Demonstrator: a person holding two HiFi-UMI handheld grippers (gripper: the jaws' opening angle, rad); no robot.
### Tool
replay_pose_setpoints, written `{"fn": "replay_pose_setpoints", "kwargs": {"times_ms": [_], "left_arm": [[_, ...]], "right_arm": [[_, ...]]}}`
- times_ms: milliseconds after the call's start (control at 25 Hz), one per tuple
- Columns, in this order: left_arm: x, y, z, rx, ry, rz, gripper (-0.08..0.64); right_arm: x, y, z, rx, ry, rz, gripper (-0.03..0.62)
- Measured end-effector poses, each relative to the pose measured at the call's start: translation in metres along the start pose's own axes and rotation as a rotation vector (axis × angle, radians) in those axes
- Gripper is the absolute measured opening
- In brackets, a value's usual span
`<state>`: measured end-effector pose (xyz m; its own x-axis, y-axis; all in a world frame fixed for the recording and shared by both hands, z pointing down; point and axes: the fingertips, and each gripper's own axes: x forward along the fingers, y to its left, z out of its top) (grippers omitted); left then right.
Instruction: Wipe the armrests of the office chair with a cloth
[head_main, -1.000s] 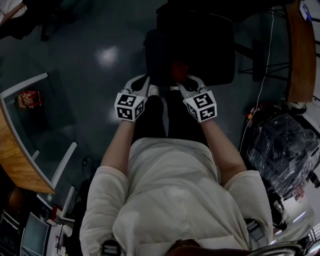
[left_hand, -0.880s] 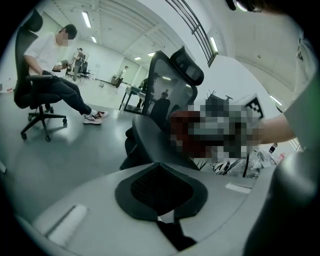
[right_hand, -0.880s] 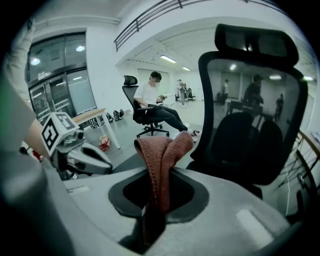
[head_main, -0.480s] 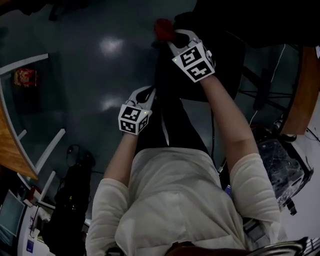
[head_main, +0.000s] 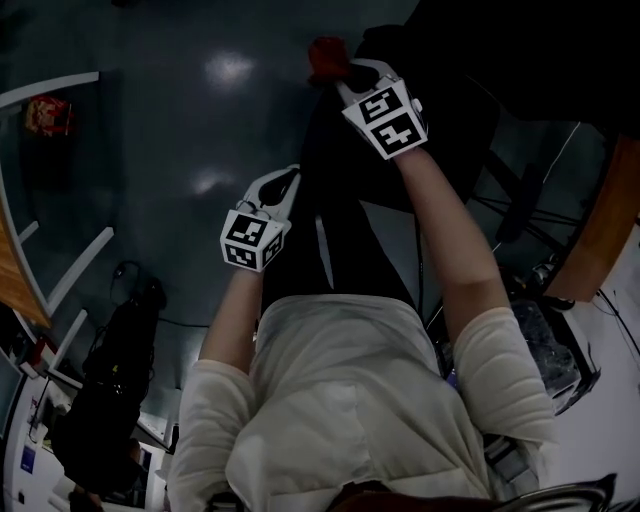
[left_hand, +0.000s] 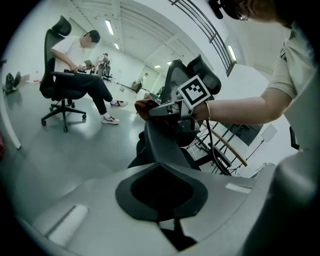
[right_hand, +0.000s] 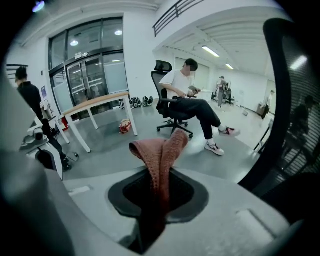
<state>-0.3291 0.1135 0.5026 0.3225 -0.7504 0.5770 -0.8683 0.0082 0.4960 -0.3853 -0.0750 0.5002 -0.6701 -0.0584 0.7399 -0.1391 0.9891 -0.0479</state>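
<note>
Reddish cloth (right_hand: 159, 155), black office chair (left_hand: 162, 142)

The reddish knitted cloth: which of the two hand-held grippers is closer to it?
Right. The right hand-held gripper is clamped on the reddish knitted cloth, held out ahead. The left hand-held gripper is empty, lower and back by the person's leg, apart from the cloth.
</note>
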Motion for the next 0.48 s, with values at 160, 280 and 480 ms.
{"fn": "replay_pose_setpoints", "kwargs": {"times_ms": [160,280,480], "left_arm": [[0.0,0.001,0.001,-0.009,-0.01,0.025,0.011],[-0.001,0.002,0.001,-0.02,-0.027,0.051,0.009],[0.0,0.005,0.003,0.017,-0.055,0.1,0.015]], "right_arm": [[-0.008,-0.021,-0.016,0.077,0.01,-0.015,0.046],[-0.019,-0.031,-0.029,0.173,0.007,-0.021,0.045],[-0.039,-0.048,-0.055,0.256,0.037,-0.091,0.046]]}}
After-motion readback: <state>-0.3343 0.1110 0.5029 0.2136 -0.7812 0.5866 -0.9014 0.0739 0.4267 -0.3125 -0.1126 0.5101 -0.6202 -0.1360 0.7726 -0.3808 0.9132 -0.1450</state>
